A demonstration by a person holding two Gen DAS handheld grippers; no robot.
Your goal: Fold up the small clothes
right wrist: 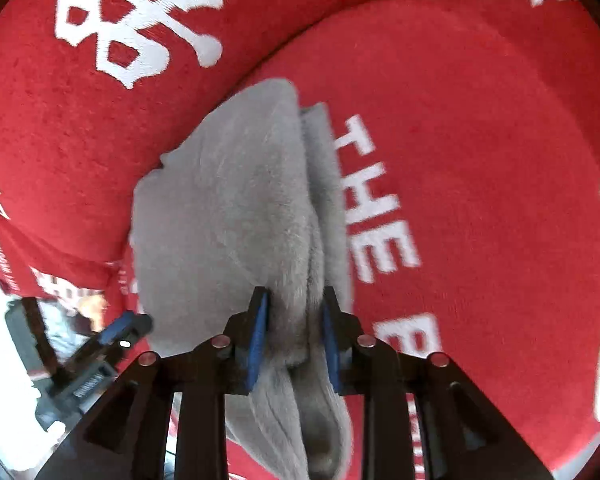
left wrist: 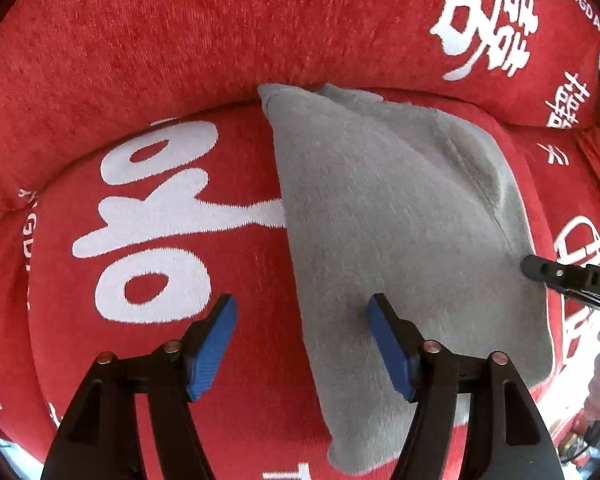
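Grey fleece garment (left wrist: 400,216), folded into layers, lying on red cushion (left wrist: 140,60). Spreads ahead of open left gripper (left wrist: 302,344), under its right finger. Bunched edge pinched between right gripper (right wrist: 294,336) pads.

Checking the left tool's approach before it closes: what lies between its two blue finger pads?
In the left wrist view, the left tool is open; between its pads lie red printed cushion fabric and the grey fleece garment's left edge.

A plain grey garment (left wrist: 400,216) is lying on a red cushion (left wrist: 140,60) showing white lettering. Blue pads (left wrist: 210,350) are lining the black fingers of both grippers.
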